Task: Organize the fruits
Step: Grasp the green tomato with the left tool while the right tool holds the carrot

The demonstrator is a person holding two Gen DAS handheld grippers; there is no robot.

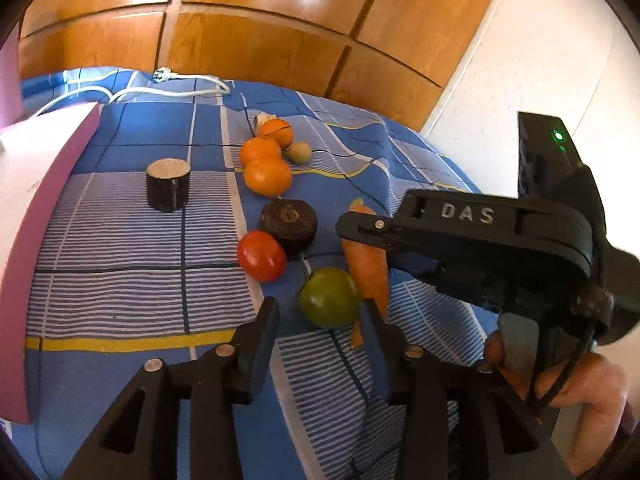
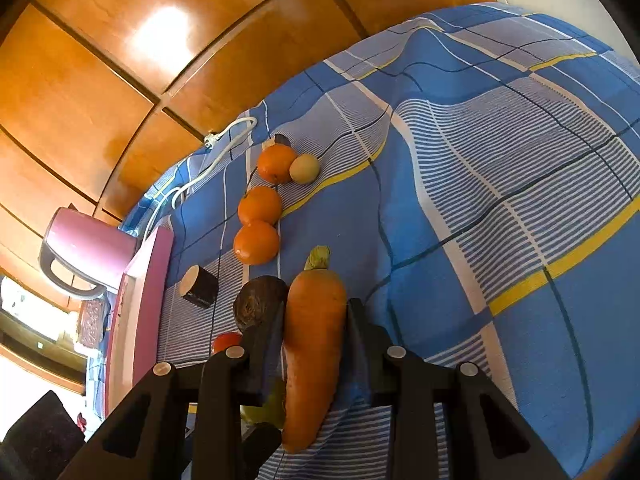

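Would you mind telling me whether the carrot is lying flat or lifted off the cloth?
Cannot tell for certain: the right gripper clamps the carrot lengthwise, just above the checked cloth.

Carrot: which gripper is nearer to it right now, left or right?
Right. The right gripper has the carrot between its fingers. The left gripper stands open by the green tomato, with one fingertip beside the carrot's thin end.

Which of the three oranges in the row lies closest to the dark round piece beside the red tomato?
The nearest orange, at the row's near end, just behind the dark round piece. The other two oranges sit farther back.
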